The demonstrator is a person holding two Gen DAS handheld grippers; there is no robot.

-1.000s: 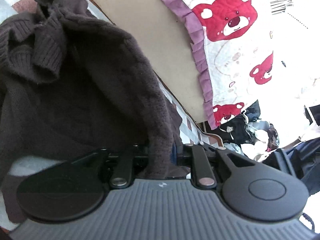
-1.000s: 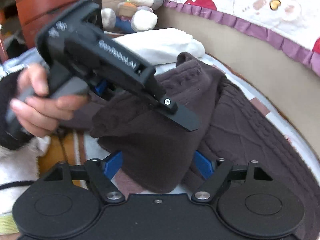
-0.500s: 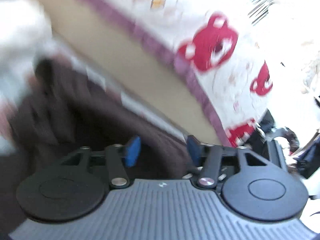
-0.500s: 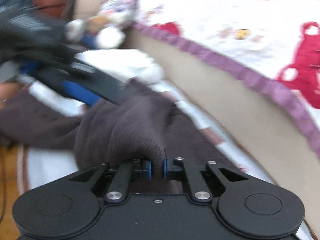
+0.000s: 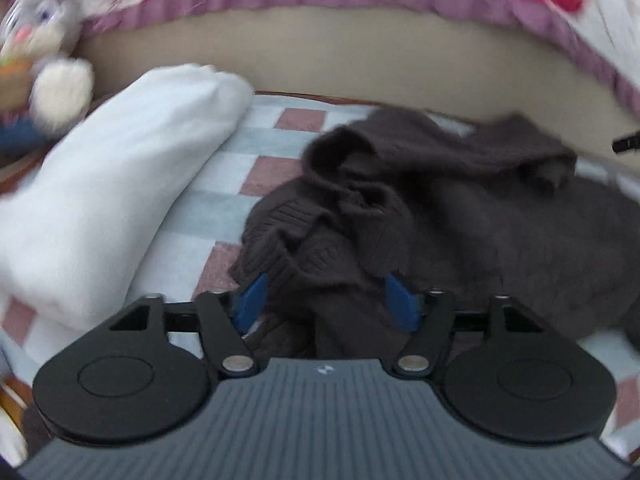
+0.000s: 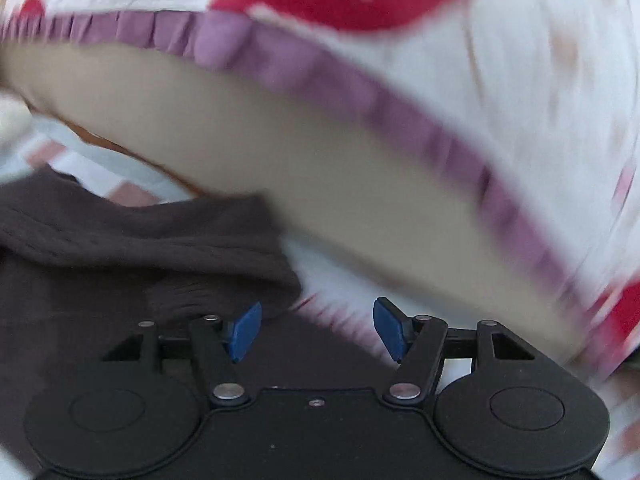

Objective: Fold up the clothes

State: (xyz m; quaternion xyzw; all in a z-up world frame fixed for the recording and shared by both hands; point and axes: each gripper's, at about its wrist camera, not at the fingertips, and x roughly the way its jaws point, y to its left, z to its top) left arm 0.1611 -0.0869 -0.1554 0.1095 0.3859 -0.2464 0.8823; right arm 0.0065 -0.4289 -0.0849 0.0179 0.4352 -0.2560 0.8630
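A dark brown knit sweater (image 5: 460, 216) lies crumpled on a checked cloth (image 5: 248, 140), its ribbed cuffs bunched near the middle. My left gripper (image 5: 324, 300) hangs just over that bunch. Its jaws are opening, and loose folds lie between the blue pads (image 5: 250, 298) without being pressed. In the right wrist view the sweater's edge (image 6: 140, 248) fills the left side. My right gripper (image 6: 316, 332) is at that edge with its jaws opening. Its pads (image 6: 390, 334) stand apart and grip nothing, with sweater and checked cloth below them.
A folded white cloth (image 5: 120, 184) lies left of the sweater, with a plush rabbit (image 5: 44, 40) behind it. A beige mattress side (image 5: 320, 60) rises close behind, under a bear-print quilt with a purple frill (image 6: 320, 68). A black tip (image 5: 626, 142) shows at the right edge.
My left gripper let go of the sweater and swung left towards the white cloth. My right gripper shut on a fold, carried it right along the bed, then opened and released it.
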